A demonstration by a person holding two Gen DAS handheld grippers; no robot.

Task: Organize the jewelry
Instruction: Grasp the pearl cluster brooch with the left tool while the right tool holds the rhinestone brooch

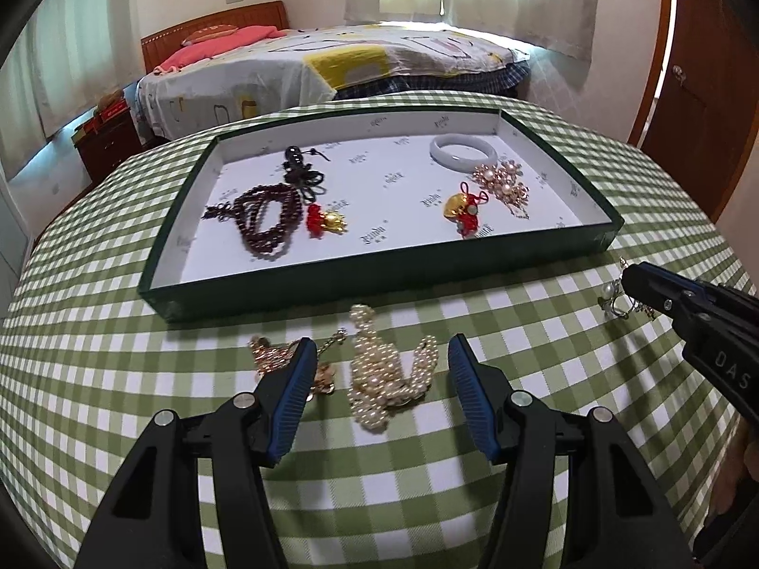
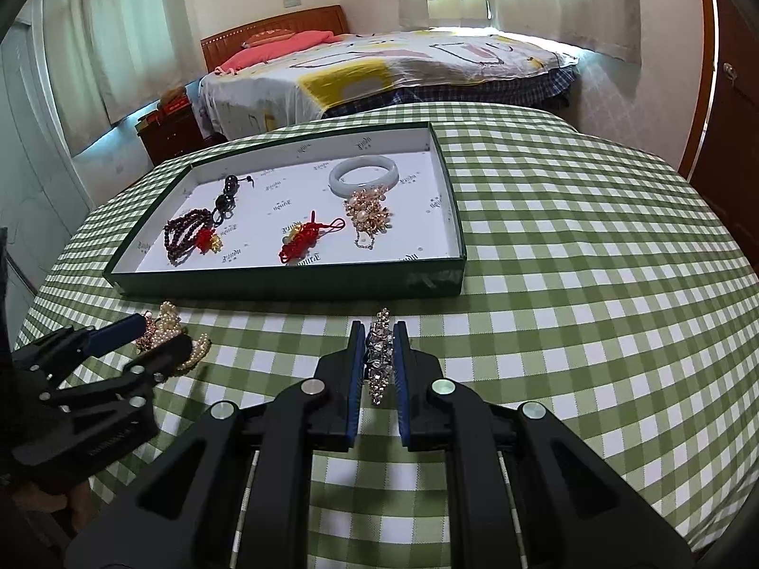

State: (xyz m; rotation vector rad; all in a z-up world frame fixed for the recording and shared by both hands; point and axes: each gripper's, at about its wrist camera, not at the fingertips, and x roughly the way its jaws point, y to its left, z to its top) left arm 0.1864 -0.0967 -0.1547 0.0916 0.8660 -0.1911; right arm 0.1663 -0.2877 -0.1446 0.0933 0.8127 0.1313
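Observation:
A heap of pearl strands point(image 1: 386, 379) lies on the green checked tablecloth, between the fingers of my left gripper point(image 1: 382, 360), which stands open with gaps on both sides. A gold chain piece point(image 1: 270, 355) lies just outside its left finger. My right gripper point(image 2: 378, 327) is shut on a sparkling silver crystal piece point(image 2: 378, 360), held above the cloth right of the pearls. From the left wrist view that gripper point(image 1: 633, 279) shows at the right with the crystal piece point(image 1: 616, 301) hanging from its tip. The left gripper point(image 2: 161, 332) appears over the pearls point(image 2: 194, 355) in the right wrist view.
A shallow dark green tray point(image 1: 332, 279) with a white floor stands behind, holding a dark red bead bracelet point(image 1: 268, 223), black beads point(image 1: 299, 166), two red-knot gold charms, a white bangle point(image 1: 462, 151) and a gold pearl cluster point(image 1: 505, 185). A bed lies beyond the table.

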